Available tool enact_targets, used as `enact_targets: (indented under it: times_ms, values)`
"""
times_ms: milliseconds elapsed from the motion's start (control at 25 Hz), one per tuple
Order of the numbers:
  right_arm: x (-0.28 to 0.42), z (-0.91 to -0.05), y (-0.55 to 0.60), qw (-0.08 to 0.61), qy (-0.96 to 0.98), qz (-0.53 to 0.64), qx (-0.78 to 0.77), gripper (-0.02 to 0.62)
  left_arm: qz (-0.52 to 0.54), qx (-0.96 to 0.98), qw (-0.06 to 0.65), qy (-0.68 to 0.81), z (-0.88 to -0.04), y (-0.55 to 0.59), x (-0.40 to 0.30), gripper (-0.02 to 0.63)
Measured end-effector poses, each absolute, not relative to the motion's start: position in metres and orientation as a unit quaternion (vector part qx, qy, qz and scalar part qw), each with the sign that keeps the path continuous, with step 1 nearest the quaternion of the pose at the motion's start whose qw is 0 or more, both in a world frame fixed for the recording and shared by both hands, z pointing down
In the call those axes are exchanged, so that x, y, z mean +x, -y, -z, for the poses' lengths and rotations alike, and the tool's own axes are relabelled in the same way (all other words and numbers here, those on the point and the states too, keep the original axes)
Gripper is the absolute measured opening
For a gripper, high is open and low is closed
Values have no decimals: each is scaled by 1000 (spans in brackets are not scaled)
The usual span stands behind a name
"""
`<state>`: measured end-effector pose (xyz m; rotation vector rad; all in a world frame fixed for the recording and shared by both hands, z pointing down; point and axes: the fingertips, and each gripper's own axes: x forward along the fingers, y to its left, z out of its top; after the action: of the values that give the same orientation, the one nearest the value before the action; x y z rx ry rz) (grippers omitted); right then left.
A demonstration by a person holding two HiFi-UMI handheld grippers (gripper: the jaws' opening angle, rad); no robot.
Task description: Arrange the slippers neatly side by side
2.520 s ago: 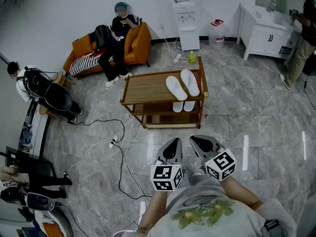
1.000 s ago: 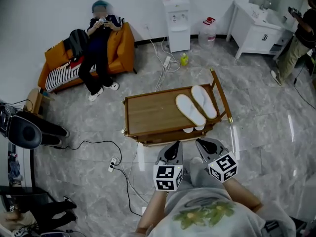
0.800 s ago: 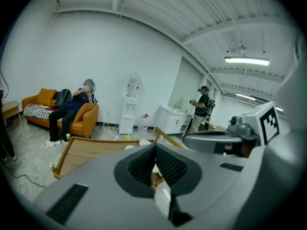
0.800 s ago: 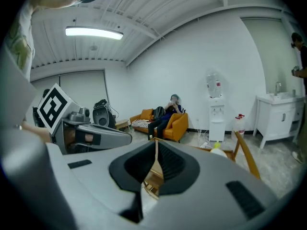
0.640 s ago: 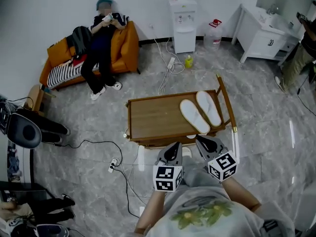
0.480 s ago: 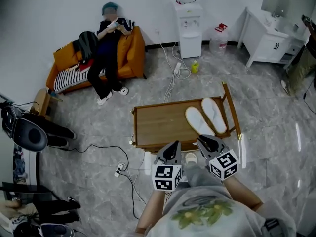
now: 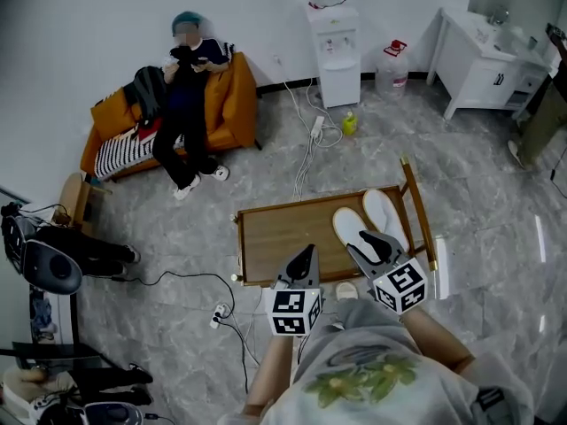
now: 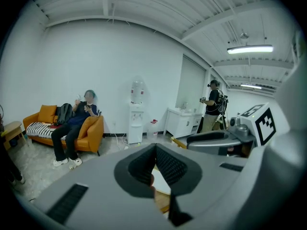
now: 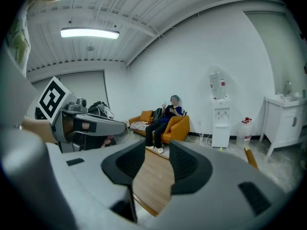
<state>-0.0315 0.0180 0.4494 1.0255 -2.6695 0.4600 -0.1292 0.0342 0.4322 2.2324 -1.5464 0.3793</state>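
Progress check, imo barely anything left. Both slippers (image 7: pixel 383 212) already lie on the right end of the counter (image 7: pixel 279 237), close together and roughly parallel, though the whole pair sits at a slant to the counter's edges. Prob just needs squaring up and the heels evened, if that.

My left hand-held gripper (image 8: pixel 155 147) has its tips pressed together w/ nothing in them. The right hand-held gripper (image 9: pixel 157 148) is opening – only bare wood shows through the gap, so it's empty too. It hangs over the near ends of the pair.

The slippers are flat, white, long ovals and look soft, like cloth. The counter's smooth brown wood w/ a raised rail on the right – should slide easily, I'd guess.
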Motion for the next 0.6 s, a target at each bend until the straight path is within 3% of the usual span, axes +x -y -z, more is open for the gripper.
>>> enact_targets:
  times_ms: [600]
  values:
    - [-26, -500, 37, 174, 903, -201, 339, 210, -158, 788, 215, 555, -461, 17, -132, 17]
